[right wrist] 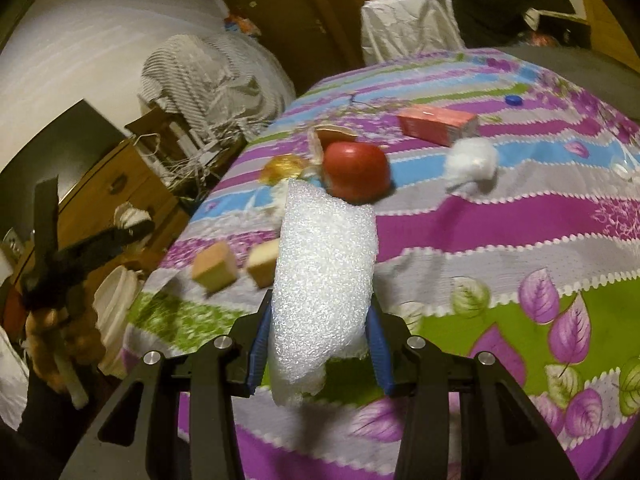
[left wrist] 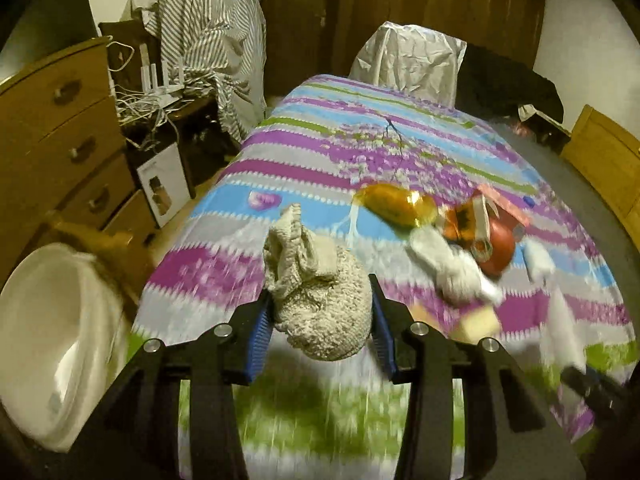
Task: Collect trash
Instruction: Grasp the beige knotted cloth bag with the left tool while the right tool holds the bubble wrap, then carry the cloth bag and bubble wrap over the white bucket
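My left gripper (left wrist: 318, 292) is shut on a beige knitted cloth (left wrist: 316, 292) and holds it above the bed's near edge. A white bin (left wrist: 52, 340) stands at the lower left beside the bed. My right gripper (right wrist: 320, 304) is shut on a white foam sheet (right wrist: 320, 276) held upright above the bed. The left gripper (right wrist: 80, 248) shows at the left of the right wrist view. On the striped bedspread (left wrist: 360, 152) lie a gold wrapper (left wrist: 396, 204), a red ball (right wrist: 356, 172), a pink carton (right wrist: 438, 124), a white crumpled wad (right wrist: 472, 160) and two tan blocks (right wrist: 214, 268).
A wooden chest of drawers (left wrist: 60, 136) stands left of the bed, with cables and a striped cloth (left wrist: 208, 40) behind it. A white plastic bag (left wrist: 412, 60) and dark clothes (left wrist: 508, 84) sit at the bed's far end. A blue bottle cap (right wrist: 514, 99) lies far right.
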Demonstrator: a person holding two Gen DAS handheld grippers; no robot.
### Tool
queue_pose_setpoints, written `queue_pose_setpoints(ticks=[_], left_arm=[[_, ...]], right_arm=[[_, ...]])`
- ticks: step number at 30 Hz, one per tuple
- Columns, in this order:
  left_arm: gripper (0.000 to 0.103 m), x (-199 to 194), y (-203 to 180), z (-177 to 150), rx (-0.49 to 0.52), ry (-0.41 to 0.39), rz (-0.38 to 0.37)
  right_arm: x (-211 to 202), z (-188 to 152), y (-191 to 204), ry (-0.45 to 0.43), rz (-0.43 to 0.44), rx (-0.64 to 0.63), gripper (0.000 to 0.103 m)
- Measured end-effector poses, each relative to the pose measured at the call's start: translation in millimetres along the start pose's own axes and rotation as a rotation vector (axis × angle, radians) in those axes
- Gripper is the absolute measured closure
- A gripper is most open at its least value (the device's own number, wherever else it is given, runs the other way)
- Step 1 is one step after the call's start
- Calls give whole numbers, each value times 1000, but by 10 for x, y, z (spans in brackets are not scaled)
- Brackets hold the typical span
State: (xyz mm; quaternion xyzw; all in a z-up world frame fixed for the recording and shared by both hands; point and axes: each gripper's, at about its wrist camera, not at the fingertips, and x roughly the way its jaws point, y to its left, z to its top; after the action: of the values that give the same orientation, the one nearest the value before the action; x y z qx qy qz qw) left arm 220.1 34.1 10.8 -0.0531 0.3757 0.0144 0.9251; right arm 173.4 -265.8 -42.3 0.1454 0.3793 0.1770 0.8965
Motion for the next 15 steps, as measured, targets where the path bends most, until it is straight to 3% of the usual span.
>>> queue_pose_setpoints(ticks=[7, 15], left_arm=[[61, -326, 1, -550, 13, 33, 33], [61, -456, 180, -754, -17, 53, 69]], right_arm=[[30, -175, 394, 54, 34, -37, 59], [205, -470, 853, 145, 45, -90, 59]])
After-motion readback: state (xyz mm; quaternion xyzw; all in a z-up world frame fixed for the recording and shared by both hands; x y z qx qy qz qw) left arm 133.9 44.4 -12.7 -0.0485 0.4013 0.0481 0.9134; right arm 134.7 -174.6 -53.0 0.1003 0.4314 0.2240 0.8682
